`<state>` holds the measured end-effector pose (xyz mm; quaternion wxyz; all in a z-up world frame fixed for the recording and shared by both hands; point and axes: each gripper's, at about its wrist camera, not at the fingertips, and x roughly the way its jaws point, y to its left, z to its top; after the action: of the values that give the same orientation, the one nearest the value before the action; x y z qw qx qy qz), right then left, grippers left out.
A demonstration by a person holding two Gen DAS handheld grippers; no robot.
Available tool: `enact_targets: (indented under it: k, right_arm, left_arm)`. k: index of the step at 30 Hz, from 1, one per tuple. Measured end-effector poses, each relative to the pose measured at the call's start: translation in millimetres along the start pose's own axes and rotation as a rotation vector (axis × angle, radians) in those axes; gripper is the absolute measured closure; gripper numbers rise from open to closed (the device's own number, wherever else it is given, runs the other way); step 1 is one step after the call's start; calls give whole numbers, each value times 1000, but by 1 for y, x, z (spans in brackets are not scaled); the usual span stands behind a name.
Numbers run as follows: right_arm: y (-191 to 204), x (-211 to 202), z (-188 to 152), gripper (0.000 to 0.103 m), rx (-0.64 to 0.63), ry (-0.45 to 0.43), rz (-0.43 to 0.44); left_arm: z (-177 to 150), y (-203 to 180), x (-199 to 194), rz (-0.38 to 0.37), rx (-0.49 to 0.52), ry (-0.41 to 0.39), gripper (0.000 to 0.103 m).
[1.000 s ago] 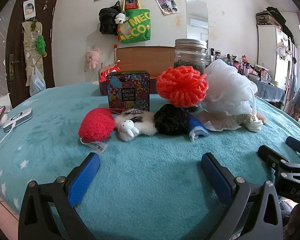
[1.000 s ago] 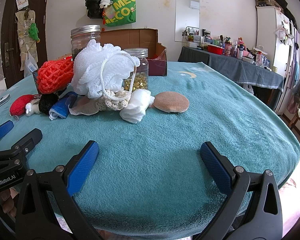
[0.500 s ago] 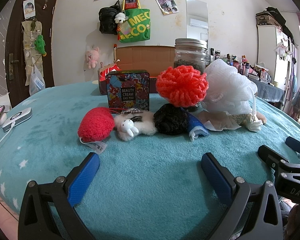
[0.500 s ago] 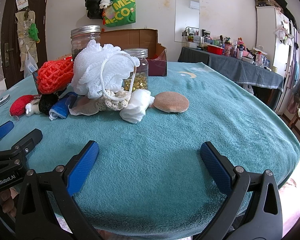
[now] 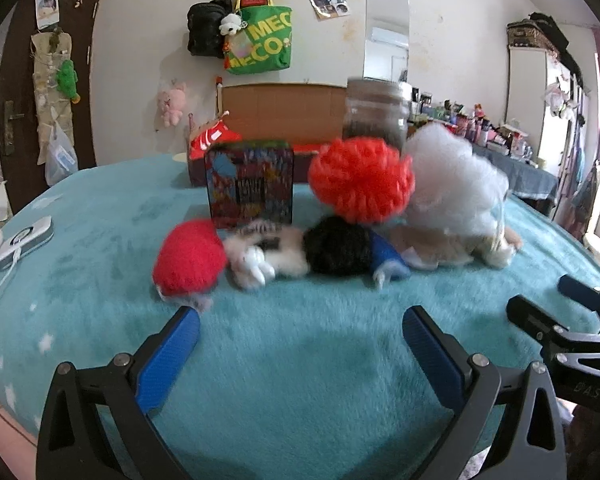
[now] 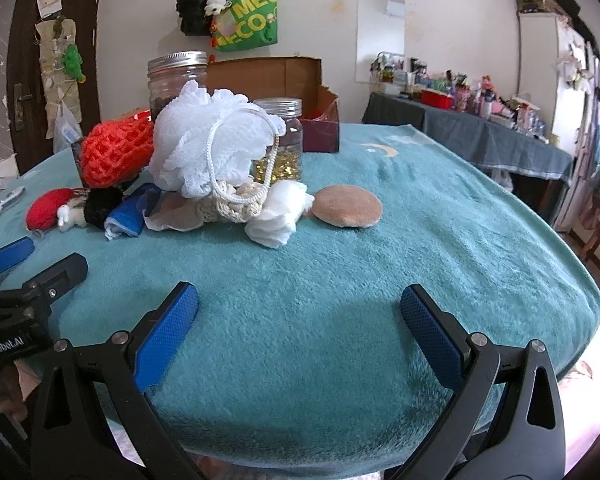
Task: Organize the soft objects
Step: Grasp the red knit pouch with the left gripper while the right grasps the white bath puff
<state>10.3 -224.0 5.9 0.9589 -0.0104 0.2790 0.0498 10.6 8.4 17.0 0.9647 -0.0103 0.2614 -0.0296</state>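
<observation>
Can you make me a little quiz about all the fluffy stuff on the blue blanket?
1. True or false: the left gripper is squeezing the red ball.
2. What lies right next to the white cloth on its right side? A) tan pad B) phone C) green bag
3. Fill in: the white pouf sits in front of a jar holding shiny ____ bits.

Key
1. False. Both the left and the right gripper are open and hold nothing.
2. A, the tan pad.
3. Gold.
</observation>
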Motion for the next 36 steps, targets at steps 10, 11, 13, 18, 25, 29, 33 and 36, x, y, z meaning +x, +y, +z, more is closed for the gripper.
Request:
enact_targets:
  k: [10,11,13,18,25,29,33,36]
  right_arm:
    - [-14,-9,57,0,18,-88,157]
    - [-14,-5,64,0,13,-84,176]
    - [-17,3,77,0,13,-69,230]
    - [-12,26,103,0,-54,-10,362]
    - [1,62,110,18,-112,135,549]
    - [1,69,103,46,-104,173,609]
    - [-5,62,101,63,-87,135,607]
    - [-8,54,100,68,-77,106,592]
  left_arm:
    - [52,-2,-4,-151,12,-29,0]
    - [58,-4,0,-164,19,-18,0]
    - [69,-4,6,-187,30,1,0]
    - [91,-7,26,-222,71,55,0]
    - [90,-11,50,-278,84,154,21]
    - [81,-16,57,-305,127,206,51]
    - [79,-14,51,-317,113,188,54]
    - [81,-10,44,-314,107,171,55]
